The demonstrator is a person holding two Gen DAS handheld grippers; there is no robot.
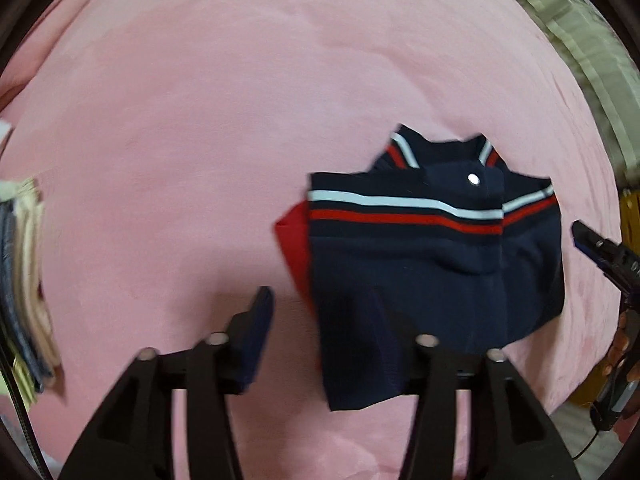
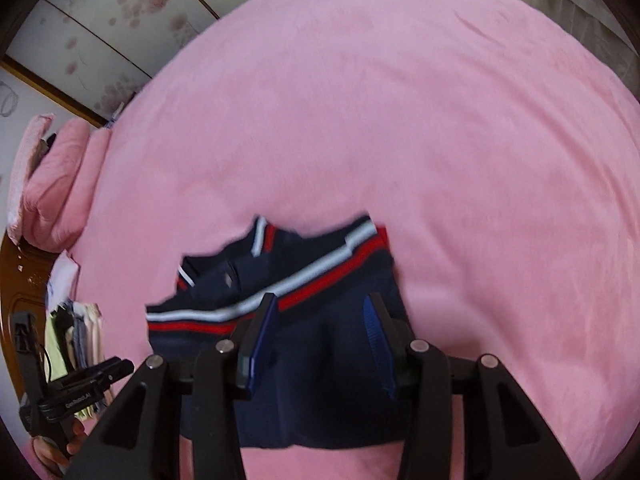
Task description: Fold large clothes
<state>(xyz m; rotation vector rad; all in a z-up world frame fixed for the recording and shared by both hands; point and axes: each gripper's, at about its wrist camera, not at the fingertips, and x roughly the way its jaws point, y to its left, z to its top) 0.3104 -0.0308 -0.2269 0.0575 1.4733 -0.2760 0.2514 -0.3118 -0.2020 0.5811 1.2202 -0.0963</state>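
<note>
A navy polo shirt [image 1: 436,256] with white and red chest stripes lies folded into a compact rectangle on the pink bed cover [image 1: 240,120], collar at the far end. A red flap sticks out at its left edge. My left gripper [image 1: 332,320] is open and empty just above the shirt's near left edge; its right finger is hidden against the dark cloth. In the right wrist view the shirt [image 2: 312,360] lies under my right gripper [image 2: 324,328], which is open and empty, fingers spread above the shirt's lower half. The right gripper also shows in the left wrist view [image 1: 600,252].
A stack of folded clothes [image 1: 24,280] sits at the bed's left edge; it also shows in the right wrist view [image 2: 80,340]. Pink pillows [image 2: 56,184] lie at the head of the bed by a wooden headboard [image 2: 20,280]. Curtains [image 1: 580,40] hang beyond the far right edge.
</note>
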